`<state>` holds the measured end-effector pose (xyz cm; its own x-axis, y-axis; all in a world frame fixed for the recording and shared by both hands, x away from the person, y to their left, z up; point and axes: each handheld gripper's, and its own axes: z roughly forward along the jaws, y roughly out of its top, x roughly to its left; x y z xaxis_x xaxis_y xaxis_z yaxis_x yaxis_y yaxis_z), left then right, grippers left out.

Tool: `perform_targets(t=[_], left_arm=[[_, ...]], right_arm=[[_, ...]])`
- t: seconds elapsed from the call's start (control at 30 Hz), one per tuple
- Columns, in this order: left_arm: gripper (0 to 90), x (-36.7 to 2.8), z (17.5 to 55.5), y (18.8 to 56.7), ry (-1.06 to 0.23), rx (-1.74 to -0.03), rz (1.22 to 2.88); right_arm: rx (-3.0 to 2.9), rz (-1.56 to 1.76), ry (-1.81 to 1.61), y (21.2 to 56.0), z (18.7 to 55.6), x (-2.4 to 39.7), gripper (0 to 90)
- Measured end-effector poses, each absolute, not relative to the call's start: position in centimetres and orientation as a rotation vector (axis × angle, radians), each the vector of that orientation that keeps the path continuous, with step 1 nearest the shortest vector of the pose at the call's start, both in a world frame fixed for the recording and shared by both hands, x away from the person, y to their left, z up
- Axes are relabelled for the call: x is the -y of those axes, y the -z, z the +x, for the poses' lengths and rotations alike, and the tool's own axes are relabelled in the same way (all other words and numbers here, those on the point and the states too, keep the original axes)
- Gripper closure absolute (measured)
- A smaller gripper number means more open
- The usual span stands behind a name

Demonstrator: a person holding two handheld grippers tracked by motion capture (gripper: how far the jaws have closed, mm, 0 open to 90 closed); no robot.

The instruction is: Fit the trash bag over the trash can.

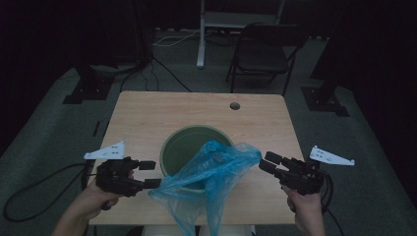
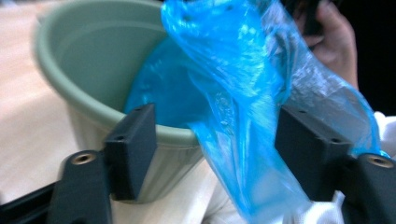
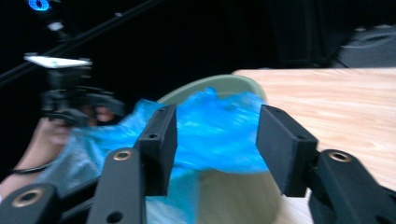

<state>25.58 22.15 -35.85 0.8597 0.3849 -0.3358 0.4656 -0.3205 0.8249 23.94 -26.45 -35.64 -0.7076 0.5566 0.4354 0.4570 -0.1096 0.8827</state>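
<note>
High view: chair (image 1: 263, 51) beyond table (image 1: 147, 113)

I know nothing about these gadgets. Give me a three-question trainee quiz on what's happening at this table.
1. True or false: the blue plastic bag lies fully inside the green bin.
2. Which best describes the jaws of the left gripper and right gripper? A: both apart, B: both clamped shut, C: one of each.
3. What round mark shows in the table beyond the bin?

Key: 1 false, it drapes over the near rim and off the table's edge. 2 A. 3 a small hole.
</note>
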Motion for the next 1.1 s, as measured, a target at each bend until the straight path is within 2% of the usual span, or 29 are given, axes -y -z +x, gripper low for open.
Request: perform_targets(t=[0.13, 0.27, 0.33, 0.37, 0.4, 0.43, 0.5, 0.7, 0.93, 1.1], left_arm=[[30.1, -21.1, 25.7, 36.5, 0.128, -0.626, 1.97], [30.2, -20.8, 25.6, 36.8, 0.165, -0.618, 1.963], [30.3, -20.6, 25.6, 36.9, 0.184, -0.61, 1.97], [30.3, -20.4, 25.5, 36.9, 0.196, -0.599, 1.977], [30.7, -20.2, 25.4, 36.9, 0.203, -0.589, 1.984], [33.2, -20.1, 25.4, 36.9, 0.211, -0.576, 1.985], [33.1, -19.9, 25.4, 36.8, 0.238, -0.56, 1.973], [33.1, -19.6, 25.3, 36.6, 0.223, -0.547, 1.98], [33.1, -18.7, 25.0, 36.1, 0.203, -0.522, 1.997], [33.1, -17.7, 25.4, 36.0, 0.279, -0.51, 1.954]], right_arm=[[-2.072, 1.123, -1.965, 35.1, 23.9, 25.2, 41.1], [-2.137, 1.125, -1.93, 35.4, 24.8, 24.0, 40.6], [-2.203, 1.107, -1.866, 36.0, 25.7, 22.9, 57.8], [-2.216, 1.101, -1.848, 36.1, 25.8, 22.6, 57.8], [-2.239, 1.082, -1.827, 36.2, 25.9, 22.3, 80.3], [-2.246, 1.07, -1.802, 36.3, 26.0, 22.1, 87.3], [-2.237, 1.052, -1.762, 36.0, 26.1, 21.6, 90.0], [-2.207, 1.012, -1.702, 34.2, 27.3, 20.6, 90.0], [-2.096, 0.983, -1.687, 30.3, 30.4, 19.2, 90.0], [-2.089, 0.992, -1.655, 29.5, 32.0, 17.9, 90.0]])
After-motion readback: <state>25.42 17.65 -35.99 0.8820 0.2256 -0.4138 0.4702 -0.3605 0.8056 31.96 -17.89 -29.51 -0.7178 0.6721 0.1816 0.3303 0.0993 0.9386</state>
